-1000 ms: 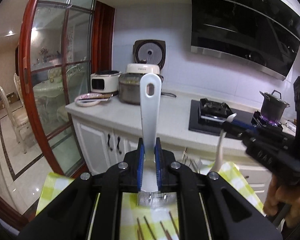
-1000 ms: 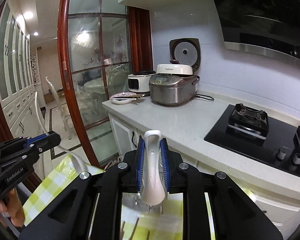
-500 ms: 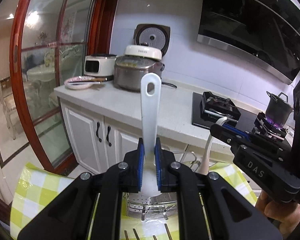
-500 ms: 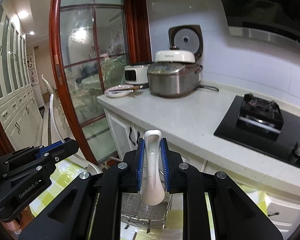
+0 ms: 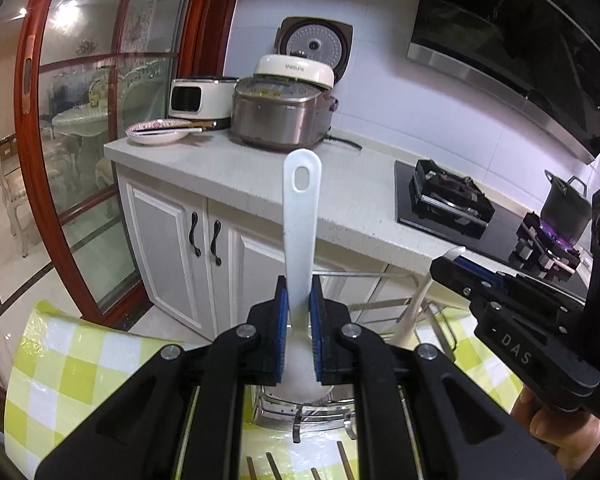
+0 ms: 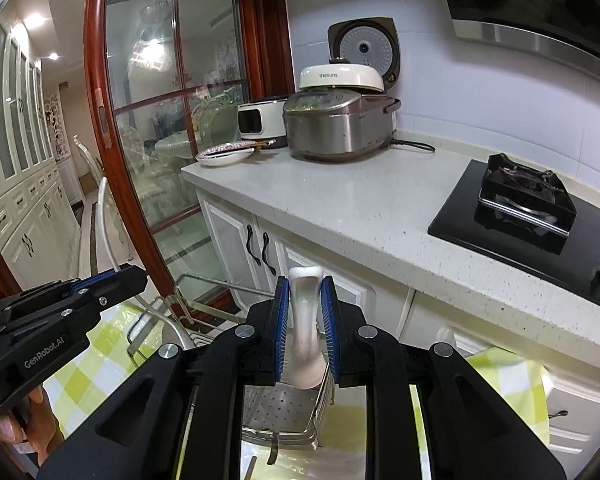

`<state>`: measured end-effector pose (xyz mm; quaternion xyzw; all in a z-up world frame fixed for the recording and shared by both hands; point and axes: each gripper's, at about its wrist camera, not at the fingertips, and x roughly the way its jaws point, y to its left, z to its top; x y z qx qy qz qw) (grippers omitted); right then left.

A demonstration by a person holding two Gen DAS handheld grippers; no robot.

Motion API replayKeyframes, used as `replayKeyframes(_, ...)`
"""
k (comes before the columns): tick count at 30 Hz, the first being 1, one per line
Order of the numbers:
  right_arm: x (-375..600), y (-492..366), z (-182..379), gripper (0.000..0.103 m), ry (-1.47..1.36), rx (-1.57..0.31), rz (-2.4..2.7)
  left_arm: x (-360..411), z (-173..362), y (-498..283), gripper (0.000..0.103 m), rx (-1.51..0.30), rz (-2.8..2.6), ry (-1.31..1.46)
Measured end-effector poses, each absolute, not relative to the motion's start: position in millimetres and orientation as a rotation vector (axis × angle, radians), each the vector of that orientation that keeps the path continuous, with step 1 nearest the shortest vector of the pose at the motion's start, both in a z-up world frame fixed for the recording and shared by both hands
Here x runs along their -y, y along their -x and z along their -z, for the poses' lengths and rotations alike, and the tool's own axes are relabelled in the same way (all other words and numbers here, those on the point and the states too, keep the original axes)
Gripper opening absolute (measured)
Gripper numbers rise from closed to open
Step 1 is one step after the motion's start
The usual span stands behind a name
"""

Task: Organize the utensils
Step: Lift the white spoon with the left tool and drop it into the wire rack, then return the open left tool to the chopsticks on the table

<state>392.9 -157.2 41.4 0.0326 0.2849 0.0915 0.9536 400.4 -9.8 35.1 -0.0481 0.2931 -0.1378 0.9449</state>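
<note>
A: What is the biggest thing here?

B: The white stone counter [image 5: 236, 168], with a black hob [image 6: 528, 204] set in toward its right end. On the far left corner stand a steel rice cooker [image 6: 336, 124] with its lid up, a smaller white cooker [image 5: 200, 98] beside it, and a patterned plate [image 5: 160, 132] near the edge.

A: And closer in?

B: A surface with a green-and-white checked cloth [image 5: 80, 364]. A perforated steel utensil rack [image 6: 280, 412] sits on it, near its far edge.

A: What about the left gripper [image 5: 298, 320]?

B: Its jaws are clenched on a white rice paddle [image 5: 300, 216], handle up, with the paddle's broad end just above the rack.

A: The right gripper [image 6: 306, 320]?

B: Its jaws clamp a white spoon [image 6: 306, 312], handle end up, bowl hanging over the rack's basket. In the left view the spoon sits to the right of the paddle.

A: Anything smaller?

B: A dark pot [image 5: 566, 208] over a lit burner, at the hob's right end.
</note>
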Motion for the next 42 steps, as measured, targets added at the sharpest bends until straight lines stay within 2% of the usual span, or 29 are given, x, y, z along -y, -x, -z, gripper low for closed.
replayKeyframes(3,160,-394,-35,0.021,-0.07,-0.597,-0.172,7,-29,-403,0.011,-0.61,0.277,0.109)
replayKeyframes(4,163,-395,-33,0.026,-0.075,-0.603,-0.168,6,-27,-404,0.014,-0.616,0.281,0.115)
replayKeyframes(6,167,-393,-32,0.046,-0.081,-0.6,-0.149,4,-25,-403,0.021,-0.62,0.279,0.119)
replayKeyframes(7,169,-392,-33,0.06,-0.085,-0.594,-0.145,3,-25,-402,0.026,-0.619,0.279,0.12)
replayKeyframes(8,171,-389,-33,0.063,-0.087,-0.584,-0.142,2,-26,-401,0.029,-0.618,0.28,0.121)
replayKeyframes(15,194,-363,-31,0.068,-0.124,-0.582,-0.104,-11,-32,-375,0.041,-0.588,0.282,0.15)
replayKeyframes(17,204,-347,-29,0.073,-0.136,-0.575,-0.085,-20,-32,-358,0.048,-0.57,0.278,0.172)
replayKeyframes(23,222,-292,-7,0.079,-0.183,-0.598,-0.041,-50,-18,-300,0.057,-0.553,0.227,0.227)
replayKeyframes(28,216,-243,25,0.082,-0.171,-0.668,0.005,-71,7,-248,0.058,-0.566,0.167,0.206)
replayKeyframes(34,199,-196,59,0.084,-0.135,-0.748,0.041,-78,50,-200,0.061,-0.688,0.137,0.148)
replayKeyframes(42,186,-169,90,0.084,-0.078,-0.847,0.013,-61,91,-183,0.061,-0.85,0.16,0.058)
